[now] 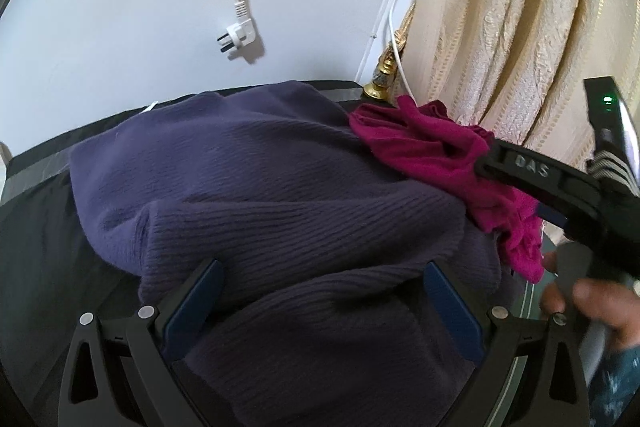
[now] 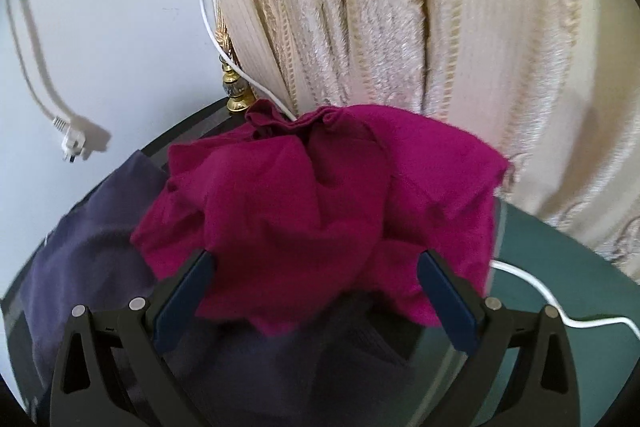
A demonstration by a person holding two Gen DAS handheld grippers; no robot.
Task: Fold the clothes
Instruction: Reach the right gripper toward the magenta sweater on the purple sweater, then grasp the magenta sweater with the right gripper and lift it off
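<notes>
A purple ribbed knit garment [image 1: 260, 187] lies in a loose heap on the dark table [image 1: 36, 227]. A crumpled magenta garment [image 2: 320, 207] lies at its right end, partly on top of it. My left gripper [image 1: 322, 271] is open, its jaws straddling a fold of the purple knit. My right gripper [image 2: 316, 263] is open, its jaws either side of the near edge of the magenta garment; it also shows in the left wrist view [image 1: 520, 171], reaching over the magenta garment [image 1: 432, 151]. The purple knit [image 2: 72, 259] shows under and left of the magenta one.
A white wall with a hanging white plug [image 1: 238, 35] stands behind the table. A cream curtain [image 2: 400, 27] hangs at the back right, with a brass ornament [image 2: 238, 99] and white cables beside it. A white cable [image 2: 560, 315] lies on green floor to the right.
</notes>
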